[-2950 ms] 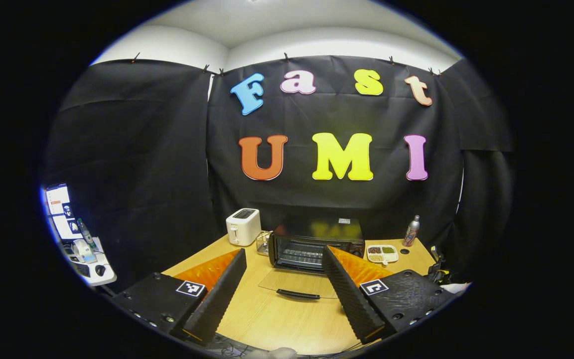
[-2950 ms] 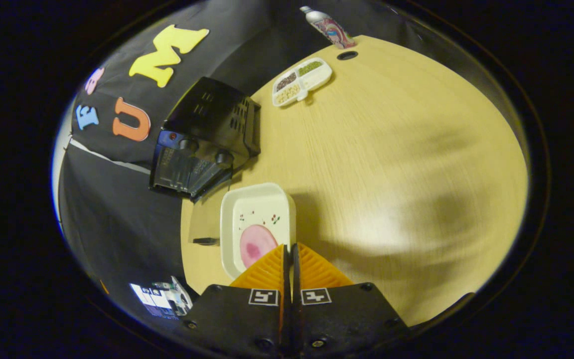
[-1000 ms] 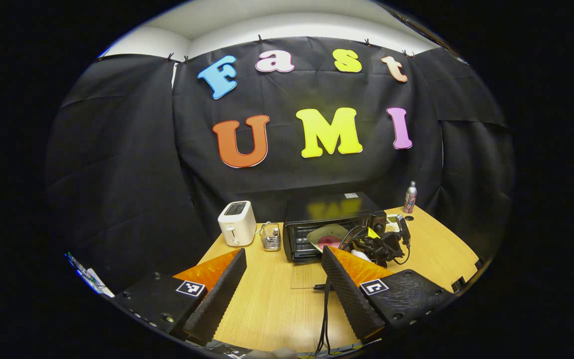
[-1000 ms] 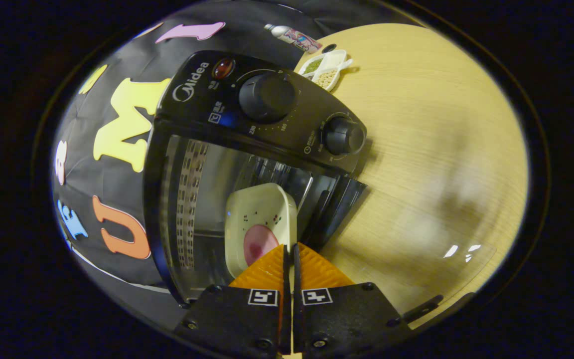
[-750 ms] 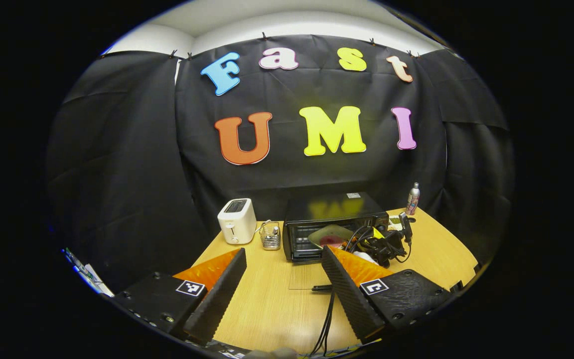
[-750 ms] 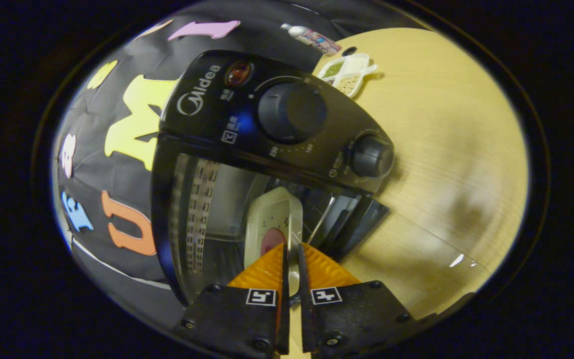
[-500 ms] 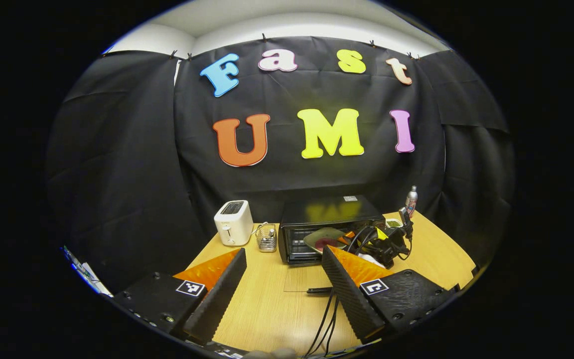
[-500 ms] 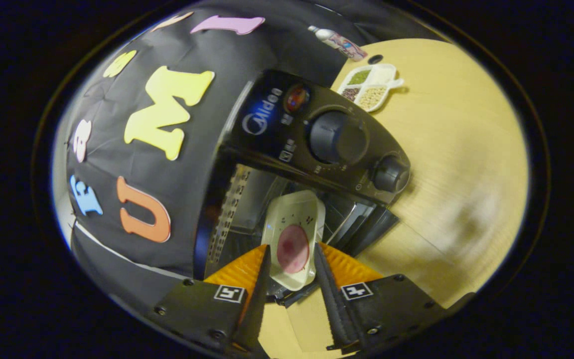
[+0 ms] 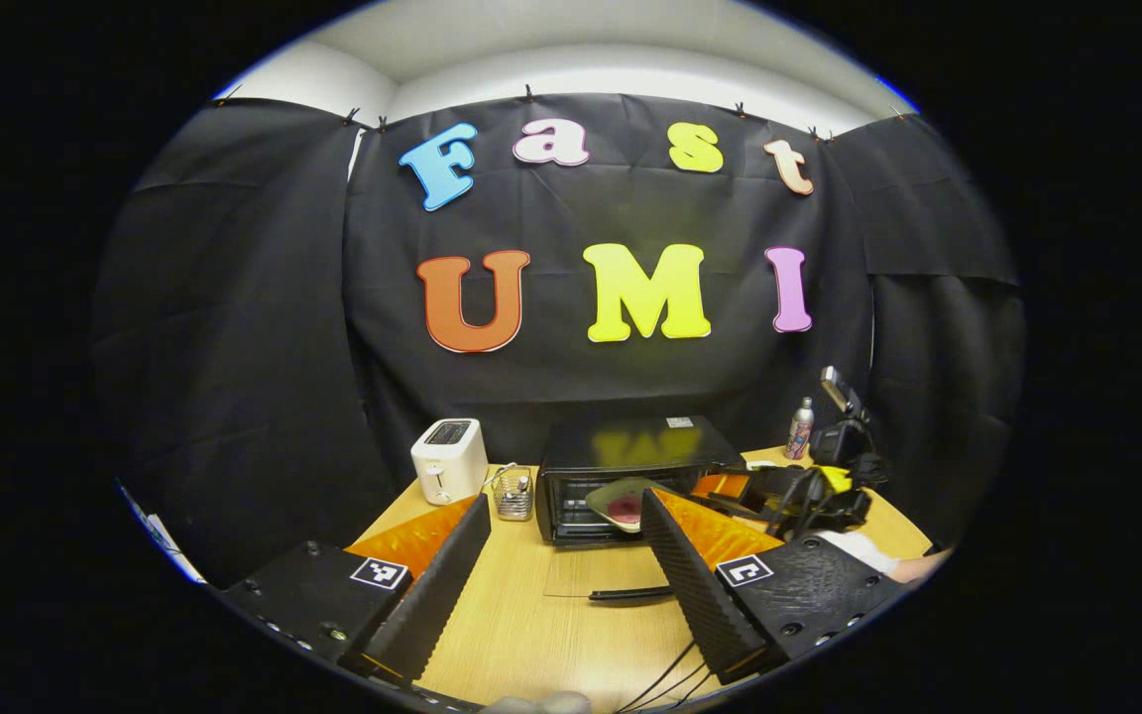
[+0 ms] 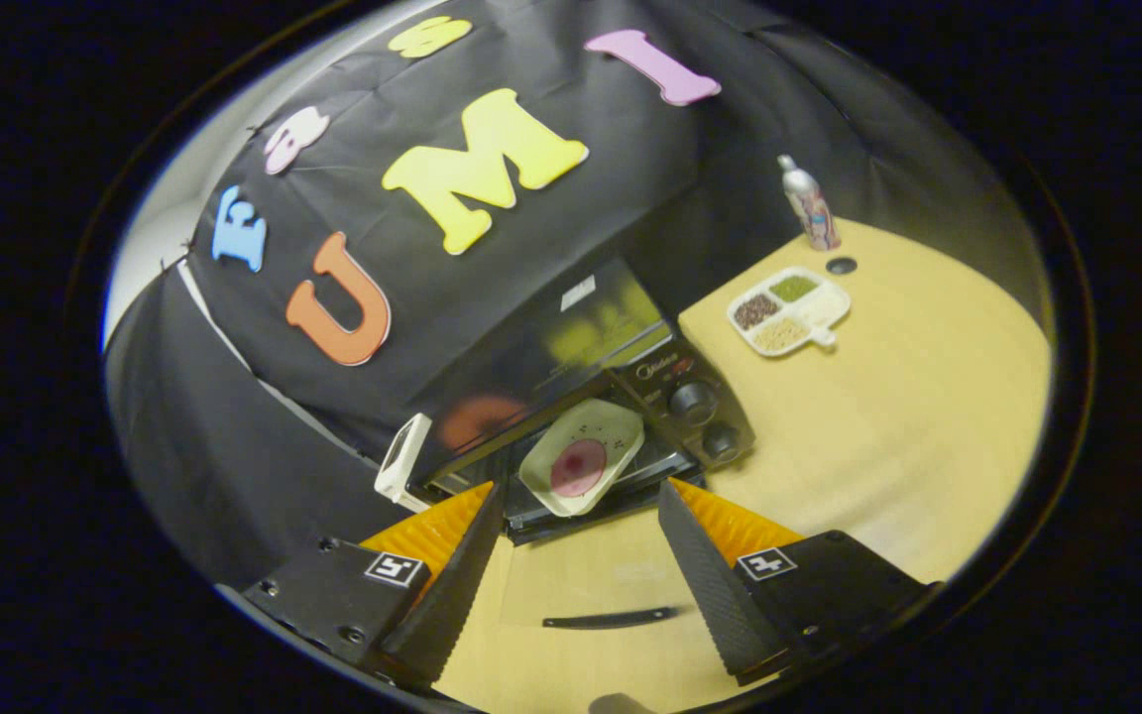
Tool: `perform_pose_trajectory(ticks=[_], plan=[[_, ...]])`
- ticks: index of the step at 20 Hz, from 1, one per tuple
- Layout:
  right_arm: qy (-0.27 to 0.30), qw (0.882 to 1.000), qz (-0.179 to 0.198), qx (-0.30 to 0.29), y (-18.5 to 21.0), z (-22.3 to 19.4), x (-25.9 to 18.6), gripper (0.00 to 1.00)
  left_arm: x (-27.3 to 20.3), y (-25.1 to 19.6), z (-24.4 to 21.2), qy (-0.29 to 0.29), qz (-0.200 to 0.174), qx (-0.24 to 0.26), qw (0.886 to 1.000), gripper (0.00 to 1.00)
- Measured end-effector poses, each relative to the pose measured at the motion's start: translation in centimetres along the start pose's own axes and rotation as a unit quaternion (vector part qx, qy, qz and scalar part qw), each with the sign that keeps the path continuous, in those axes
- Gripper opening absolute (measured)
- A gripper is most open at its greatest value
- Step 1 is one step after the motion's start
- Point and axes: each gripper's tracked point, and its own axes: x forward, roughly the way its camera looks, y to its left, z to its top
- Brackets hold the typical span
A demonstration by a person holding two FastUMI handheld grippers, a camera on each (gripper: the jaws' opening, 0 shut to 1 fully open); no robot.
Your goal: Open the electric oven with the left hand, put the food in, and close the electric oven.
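Note:
The black electric oven [image 9: 630,458] stands at the back of the table, its glass door [image 9: 596,572] folded flat with the handle [image 9: 630,593] nearest me. A white square plate with pink food [image 10: 581,456] rests in the oven's [image 10: 571,367] mouth, its near edge sticking out over the front. My right gripper [image 10: 581,491] is open, a little back from the plate and touching nothing. In the left gripper view it [image 9: 730,486] hovers right of the oven. My left gripper [image 9: 563,501] is open and empty, well in front of the door.
A white toaster [image 9: 447,459] and a small wire basket [image 9: 510,493] stand left of the oven. A divided dish of grains [image 10: 789,312] and a bottle [image 10: 809,203] sit at the table's right rear. Cables [image 9: 670,679] trail near the front edge.
My right gripper opened, let go of the plate in the oven's mouth and drew back and up from it. The left gripper stayed open, shifting only slightly.

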Motion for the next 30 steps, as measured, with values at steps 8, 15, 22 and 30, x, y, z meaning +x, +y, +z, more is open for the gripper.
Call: perform_pose_trajectory(ticks=[8,15,22,30], plan=[[-0.078,0.975,-0.07,-0.195,-4.1,5.0,-13.1,1.0,0.5,-0.7,-2.8,0.0,-0.015,-0.019,1.0,0.97],[-0.122,0.957,-0.114,-0.237,-5.8,6.7,-21.9,1.0,2.9,-2.0,-8.2,0.04,-0.038,-0.022,0.998,0.97],[-0.128,0.957,-0.133,-0.224,-8.4,8.4,-24.5,0.96,4.8,-4.7,-13.5,0.095,-0.051,-0.008,0.994,0.96],[-0.107,0.958,-0.137,-0.227,-10.3,9.9,-24.2,0.96,7.7,-8.9,-23.0,0.184,-0.068,-0.008,0.98,0.97]])
